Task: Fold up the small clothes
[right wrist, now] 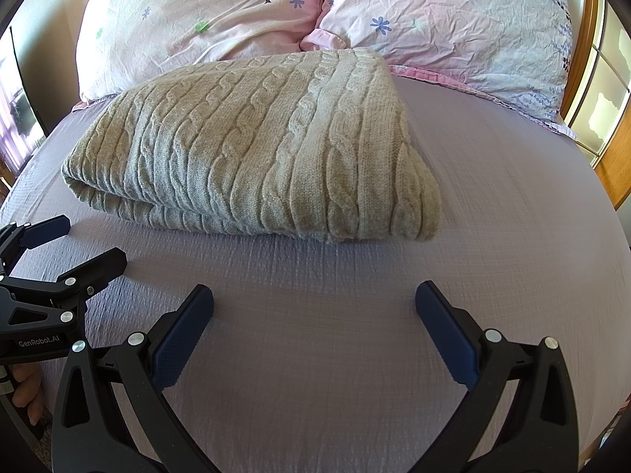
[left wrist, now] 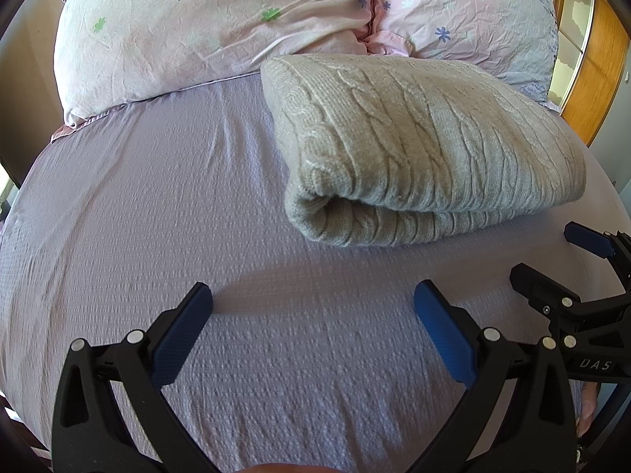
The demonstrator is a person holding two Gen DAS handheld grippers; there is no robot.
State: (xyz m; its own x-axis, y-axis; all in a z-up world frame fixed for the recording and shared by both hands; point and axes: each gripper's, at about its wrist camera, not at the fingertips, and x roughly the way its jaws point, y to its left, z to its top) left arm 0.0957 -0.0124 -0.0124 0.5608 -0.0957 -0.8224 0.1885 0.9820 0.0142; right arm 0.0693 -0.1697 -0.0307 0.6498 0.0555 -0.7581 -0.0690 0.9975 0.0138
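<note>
A beige cable-knit sweater (left wrist: 426,149) lies folded in a thick rectangle on the lilac bed sheet (left wrist: 157,216); it also shows in the right wrist view (right wrist: 252,157). My left gripper (left wrist: 313,295) is open and empty, held over the sheet short of the sweater's near left corner. My right gripper (right wrist: 313,295) is open and empty, held over the sheet in front of the sweater's near right corner. Each gripper shows at the edge of the other's view, apart from the sweater: the right one (left wrist: 552,260) and the left one (right wrist: 75,244).
Two pink floral pillows (left wrist: 205,27) (left wrist: 465,15) lie at the head of the bed behind the sweater. A wooden window frame (left wrist: 595,71) stands at the far right. The bed edge curves off at left and right.
</note>
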